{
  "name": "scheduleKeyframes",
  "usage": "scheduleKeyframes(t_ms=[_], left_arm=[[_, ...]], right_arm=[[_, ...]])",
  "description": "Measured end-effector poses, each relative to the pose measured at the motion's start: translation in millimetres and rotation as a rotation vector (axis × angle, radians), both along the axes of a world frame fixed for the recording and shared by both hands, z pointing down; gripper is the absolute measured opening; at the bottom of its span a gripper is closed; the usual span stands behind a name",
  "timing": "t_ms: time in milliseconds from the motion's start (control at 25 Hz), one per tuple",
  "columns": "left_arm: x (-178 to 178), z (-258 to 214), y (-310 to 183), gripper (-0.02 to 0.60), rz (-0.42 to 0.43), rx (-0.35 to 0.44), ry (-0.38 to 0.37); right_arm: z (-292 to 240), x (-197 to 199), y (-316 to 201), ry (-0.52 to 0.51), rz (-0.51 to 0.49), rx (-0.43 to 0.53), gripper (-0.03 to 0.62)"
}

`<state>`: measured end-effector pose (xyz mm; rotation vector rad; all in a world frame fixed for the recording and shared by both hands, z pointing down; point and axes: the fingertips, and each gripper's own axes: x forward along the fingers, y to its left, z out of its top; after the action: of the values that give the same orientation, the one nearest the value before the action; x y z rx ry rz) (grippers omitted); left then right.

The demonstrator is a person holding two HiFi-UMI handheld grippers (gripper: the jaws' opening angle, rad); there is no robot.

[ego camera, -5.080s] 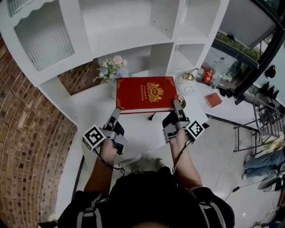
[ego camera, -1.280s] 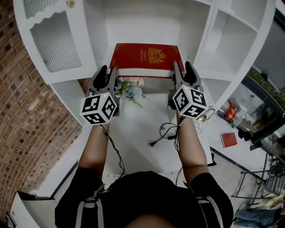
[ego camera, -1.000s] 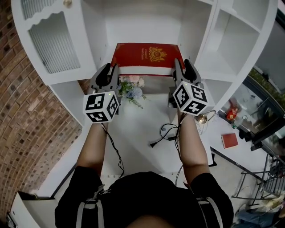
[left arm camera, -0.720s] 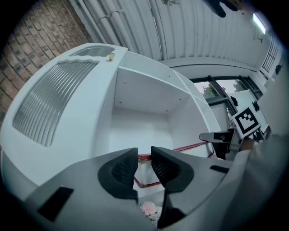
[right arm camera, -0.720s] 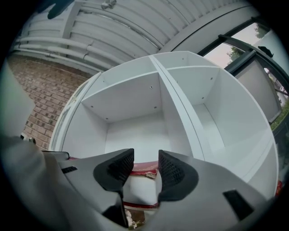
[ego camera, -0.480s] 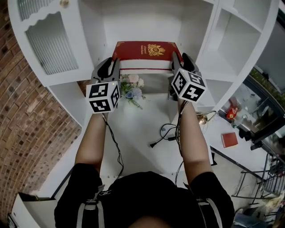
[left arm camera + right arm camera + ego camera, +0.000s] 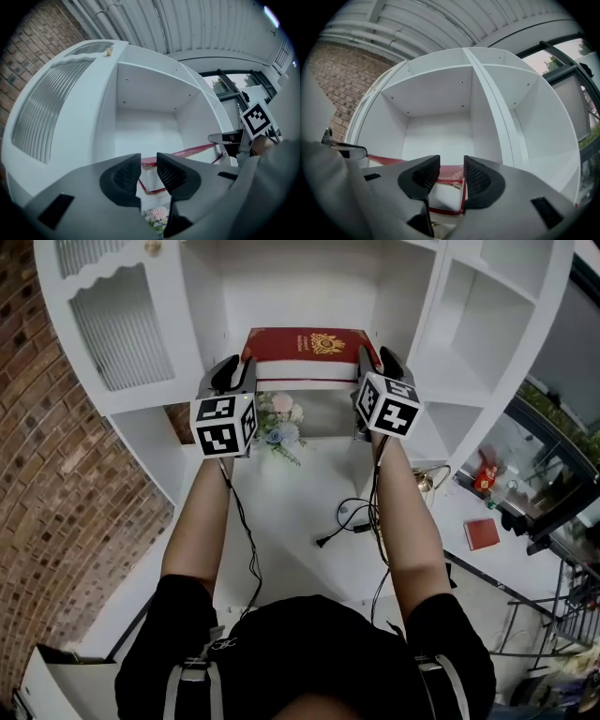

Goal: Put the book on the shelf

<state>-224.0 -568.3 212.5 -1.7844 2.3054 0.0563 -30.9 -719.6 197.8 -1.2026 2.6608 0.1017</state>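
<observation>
Head view — book; gilt title unreadable

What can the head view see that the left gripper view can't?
Only the head view shows the black cable, the small red book off to the right and the person's black top. Only the left gripper view shows the ribbed ceiling. Both show the big red book lying in the white shelf, with the flowers below it.

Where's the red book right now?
Head view, centre: the red book lies flat at the front of the shelf, in its middle compartment, just above the flowers.
</observation>
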Motion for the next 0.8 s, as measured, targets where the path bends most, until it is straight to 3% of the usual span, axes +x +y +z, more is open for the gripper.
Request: scheduleKeyframes(t_ms=[200,400,560,800], left_arm=[[15.4,-13.6,41.7,0.115,-0.068,0.049,-0.077],[44.9,4.3,75.6,0.092,-0.030,0.067,-0.077],[63.2,32.8,92.7,0.041,0.010,0.051,-0.032],[77.5,94.6,110.0,0.014,0.053,-0.029,0.046]], right_arm=[[-17.0,23.6,50.0,-0.046,0.003,0.111,0.143],[5.7,36.4,104.4,-0.026,-0.035,0.171,0.071],[45.9,36.8,129.0,-0.004,-0.067,0.126,0.014],[112.0,35.1,150.6,0.030,-0.087,0.025,0.015]])
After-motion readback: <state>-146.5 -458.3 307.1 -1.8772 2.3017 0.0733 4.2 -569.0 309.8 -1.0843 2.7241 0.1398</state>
